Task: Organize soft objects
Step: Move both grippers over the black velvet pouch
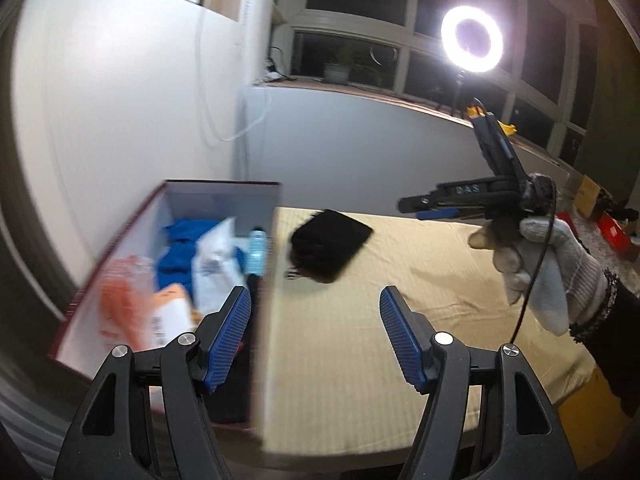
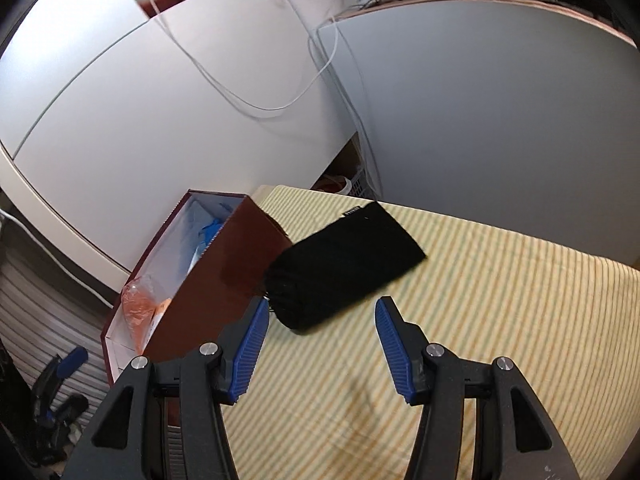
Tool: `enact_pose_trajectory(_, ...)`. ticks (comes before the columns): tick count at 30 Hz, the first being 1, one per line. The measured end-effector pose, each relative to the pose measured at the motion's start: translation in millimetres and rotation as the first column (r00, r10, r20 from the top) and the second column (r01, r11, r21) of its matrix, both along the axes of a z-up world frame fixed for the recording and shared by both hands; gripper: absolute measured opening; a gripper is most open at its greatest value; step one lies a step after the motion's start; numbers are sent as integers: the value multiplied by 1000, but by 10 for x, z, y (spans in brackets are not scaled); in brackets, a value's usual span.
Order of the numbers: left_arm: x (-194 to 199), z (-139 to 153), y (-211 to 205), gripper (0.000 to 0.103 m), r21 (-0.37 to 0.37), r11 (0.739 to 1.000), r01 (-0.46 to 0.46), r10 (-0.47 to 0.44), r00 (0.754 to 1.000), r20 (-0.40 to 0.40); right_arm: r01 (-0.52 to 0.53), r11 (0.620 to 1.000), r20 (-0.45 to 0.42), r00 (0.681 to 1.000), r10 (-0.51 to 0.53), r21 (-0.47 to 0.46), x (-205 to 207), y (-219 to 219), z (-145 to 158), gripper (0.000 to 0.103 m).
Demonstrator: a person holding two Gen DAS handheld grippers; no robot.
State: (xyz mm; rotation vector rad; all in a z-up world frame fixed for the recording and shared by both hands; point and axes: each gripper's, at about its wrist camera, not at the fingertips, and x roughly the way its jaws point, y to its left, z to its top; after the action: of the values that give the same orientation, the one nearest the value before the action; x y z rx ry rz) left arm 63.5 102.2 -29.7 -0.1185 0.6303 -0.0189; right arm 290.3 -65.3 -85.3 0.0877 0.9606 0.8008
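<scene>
The counter (image 2: 480, 320), covered in a yellow striped cloth, carries a dark red box (image 2: 224, 276) with white walls at its left end, already holding a blue cloth (image 1: 180, 248), white packets and an orange-tinted bag. The one soft thing left out, a black pouch (image 2: 344, 268), lies flat on the cloth just beside the box's right wall. The right gripper (image 2: 320, 340) hangs just short of it, jaws apart and empty; the left gripper (image 1: 316, 332) is open and empty too, over the box's wall. Likely slips: the limp pouch sags and snags the box rim, a pinch gathers the striped cloth along with it, or the two grippers collide near the wall.
</scene>
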Motion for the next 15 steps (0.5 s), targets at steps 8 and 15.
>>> enact_pose_trajectory(8,391,-257,-397,67,-37,999,-1,0,1000,-17,-24,1000,-7,1000,24,18,179,-156,-56,51)
enact_pose_trajectory(15,802,-554,-517,67,-48,997,-62,59,996,-60,-59,998,-41,997,61,38,476,-124,-234,52)
